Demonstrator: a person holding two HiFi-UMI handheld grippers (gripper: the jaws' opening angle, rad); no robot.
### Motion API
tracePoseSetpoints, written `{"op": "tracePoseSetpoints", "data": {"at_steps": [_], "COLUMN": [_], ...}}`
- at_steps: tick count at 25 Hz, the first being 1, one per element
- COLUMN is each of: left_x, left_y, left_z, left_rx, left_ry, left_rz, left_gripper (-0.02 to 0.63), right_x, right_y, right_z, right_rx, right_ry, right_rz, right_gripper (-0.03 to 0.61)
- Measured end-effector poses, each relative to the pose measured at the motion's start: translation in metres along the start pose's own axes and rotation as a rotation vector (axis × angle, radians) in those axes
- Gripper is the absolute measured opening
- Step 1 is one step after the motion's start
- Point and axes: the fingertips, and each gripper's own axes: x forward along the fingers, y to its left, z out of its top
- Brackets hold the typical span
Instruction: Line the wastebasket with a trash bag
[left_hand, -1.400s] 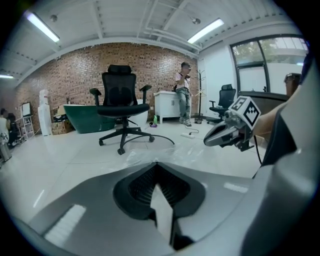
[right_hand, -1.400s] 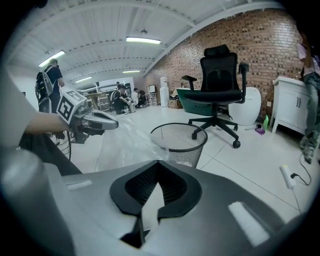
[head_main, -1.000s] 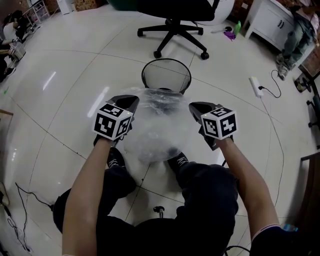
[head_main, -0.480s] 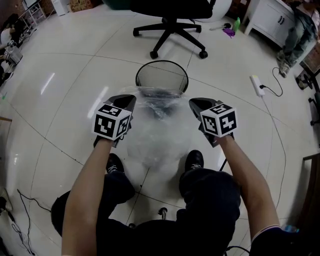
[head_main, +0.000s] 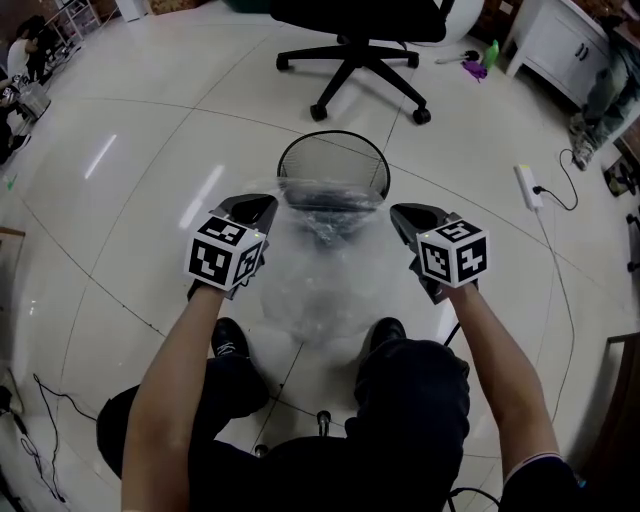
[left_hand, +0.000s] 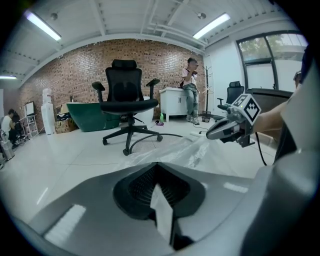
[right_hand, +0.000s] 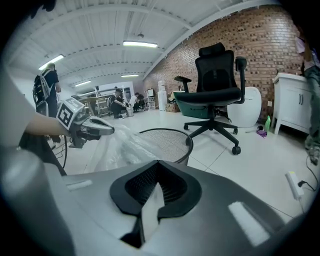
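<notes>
The clear plastic trash bag (head_main: 320, 262) hangs billowed between my grippers, its mouth at the near rim of the round black mesh wastebasket (head_main: 333, 134). I should hold that mouth wide and taut and bring it over the whole rim before lowering. My left gripper (head_main: 262, 206) and right gripper (head_main: 405, 214) each pinch a fold of film. Both forearms reach forward side by side, tips tilted down.

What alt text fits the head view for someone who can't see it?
The left gripper and right gripper each pinch an edge of a clear trash bag, spread between them in front of a black mesh wastebasket on the tiled floor. An office chair stands beyond.
</notes>
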Motion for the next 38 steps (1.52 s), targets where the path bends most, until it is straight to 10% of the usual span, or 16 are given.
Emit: {"op": "tracePoseSetpoints", "data": {"at_steps": [38], "left_x": [-0.056], "left_y": [-0.055], "left_z": [-0.015], "left_rx": [0.020], "left_ry": [-0.003], "left_rz": [-0.021], "left_gripper": [0.012], "right_x": [-0.064], "right_y": [0.050], "right_z": [-0.041], "right_rx": [0.037], "right_ry": [-0.007], "right_rz": [-0.036], "right_gripper": [0.002]}}
